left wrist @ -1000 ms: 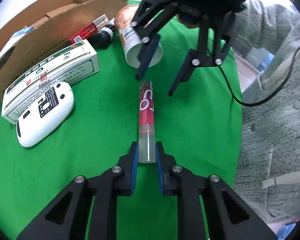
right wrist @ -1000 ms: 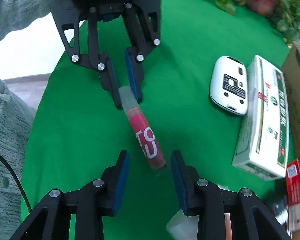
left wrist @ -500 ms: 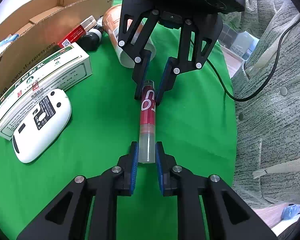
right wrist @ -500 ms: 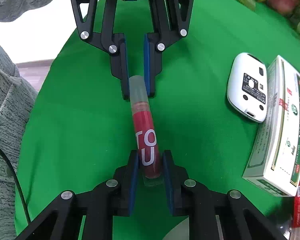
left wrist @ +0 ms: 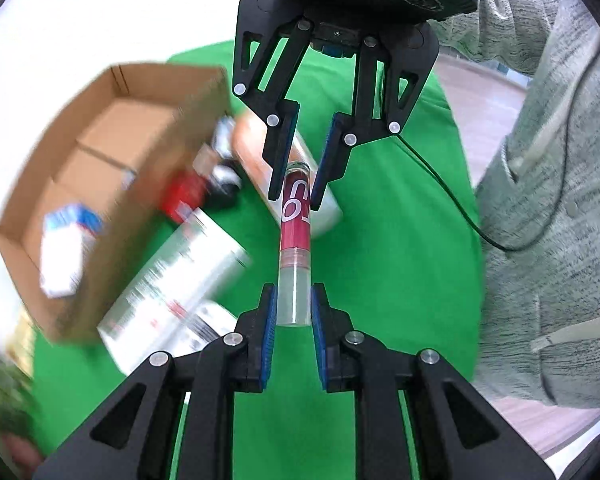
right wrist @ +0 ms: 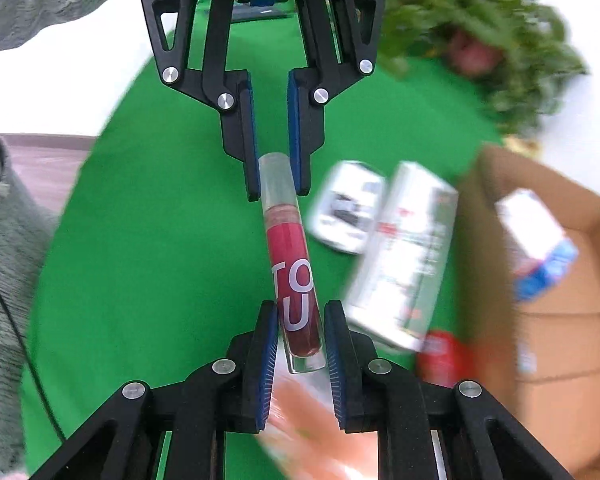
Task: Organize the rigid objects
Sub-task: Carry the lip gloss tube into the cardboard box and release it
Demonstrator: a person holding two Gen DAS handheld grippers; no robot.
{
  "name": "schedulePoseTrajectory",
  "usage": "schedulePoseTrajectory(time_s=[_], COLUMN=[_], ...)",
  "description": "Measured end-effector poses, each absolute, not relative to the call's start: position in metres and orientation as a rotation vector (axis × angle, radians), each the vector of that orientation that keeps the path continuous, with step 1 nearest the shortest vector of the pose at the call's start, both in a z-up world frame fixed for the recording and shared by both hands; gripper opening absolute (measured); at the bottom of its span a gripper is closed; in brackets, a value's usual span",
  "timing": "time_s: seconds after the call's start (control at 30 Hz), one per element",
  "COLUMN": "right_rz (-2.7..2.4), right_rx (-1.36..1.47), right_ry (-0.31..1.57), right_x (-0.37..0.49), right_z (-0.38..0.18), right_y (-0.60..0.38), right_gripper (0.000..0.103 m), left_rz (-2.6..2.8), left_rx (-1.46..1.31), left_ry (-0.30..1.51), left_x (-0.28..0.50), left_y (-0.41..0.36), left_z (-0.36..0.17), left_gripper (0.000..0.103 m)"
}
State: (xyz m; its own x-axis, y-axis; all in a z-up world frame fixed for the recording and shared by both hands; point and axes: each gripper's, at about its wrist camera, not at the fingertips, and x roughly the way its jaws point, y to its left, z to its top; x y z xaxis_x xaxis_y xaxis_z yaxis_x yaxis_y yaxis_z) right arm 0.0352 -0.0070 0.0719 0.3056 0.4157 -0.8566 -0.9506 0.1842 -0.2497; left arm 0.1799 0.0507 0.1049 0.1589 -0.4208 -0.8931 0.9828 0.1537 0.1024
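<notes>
Red-filled and clear-capped, the lip gloss tube (left wrist: 295, 240) is held lengthwise between the two grippers, above the green tablecloth (left wrist: 400, 248). The left gripper (left wrist: 293, 312) pinches the tube's clear cap end between its blue pads; seen from the right wrist camera, the same gripper (right wrist: 274, 172) closes on the pale cap of the tube (right wrist: 290, 268). The right gripper (right wrist: 300, 344) clamps the opposite, red end, where white letters "TO U" run along the barrel; from the left wrist camera this gripper (left wrist: 298, 178) appears upside down at the top, its fingers shut against the tube's far end. Both pairs of fingers are thus closed on the one tube — each at its own end.

Surroundings are motion-blurred. To the left in the left wrist view lies an open cardboard box (left wrist: 80, 184) with a small white-and-blue package (left wrist: 66, 248) inside it. Just beside the box on the cloth rests a long white carton (left wrist: 172, 292) with red and green print. A pale orange cylindrical container (left wrist: 256, 148) lies behind the tube, near a red packet (left wrist: 180, 196) and a dark bottle (left wrist: 220, 184). In the right wrist view a white computer mouse (right wrist: 346, 208) lies underside up, just beside the white carton. Leafy greenery (right wrist: 480, 40) stands at the cloth's far edge — detail there is too blurred to resolve.
</notes>
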Motion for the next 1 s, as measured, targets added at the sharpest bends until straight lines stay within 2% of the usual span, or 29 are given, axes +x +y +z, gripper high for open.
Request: schedulePoseTrajectory(time_s=[0.2,0.4,0.6,0.9,1.0], right_rz=[0.961,0.912,0.911,0.933,0.930], right_rx=[-0.934,-0.899,-0.854,-0.768,-0.767], right_ry=[0.745,0.848,0.942,1.101,1.134], right_x=[0.096,0.183,0.243,0.294,0.295], right_z=[0.111,0.105,0.070,0.017,0.014], right_y=[-0.053,-0.091,-0.107,-0.112,-0.111], right_gripper=[0.021,0.021,0.021,0.021,0.022], left_rz=[-1.209,-1.232,-1.238,-1.255,-1.233], left_rx=[0.955,0.992,1.009,1.054,1.059], left_ry=[0.756,0.777,0.854,0.984,0.997], left_x=[0.245,0.346,0.429,0.482,0.489], left_y=[0.008,-0.024,-0.049,-0.071,-0.075], left_z=[0.144,0.146,0.108,0.039,0.029], left_gripper=[0.018,0.018,0.019,0.020,0.030])
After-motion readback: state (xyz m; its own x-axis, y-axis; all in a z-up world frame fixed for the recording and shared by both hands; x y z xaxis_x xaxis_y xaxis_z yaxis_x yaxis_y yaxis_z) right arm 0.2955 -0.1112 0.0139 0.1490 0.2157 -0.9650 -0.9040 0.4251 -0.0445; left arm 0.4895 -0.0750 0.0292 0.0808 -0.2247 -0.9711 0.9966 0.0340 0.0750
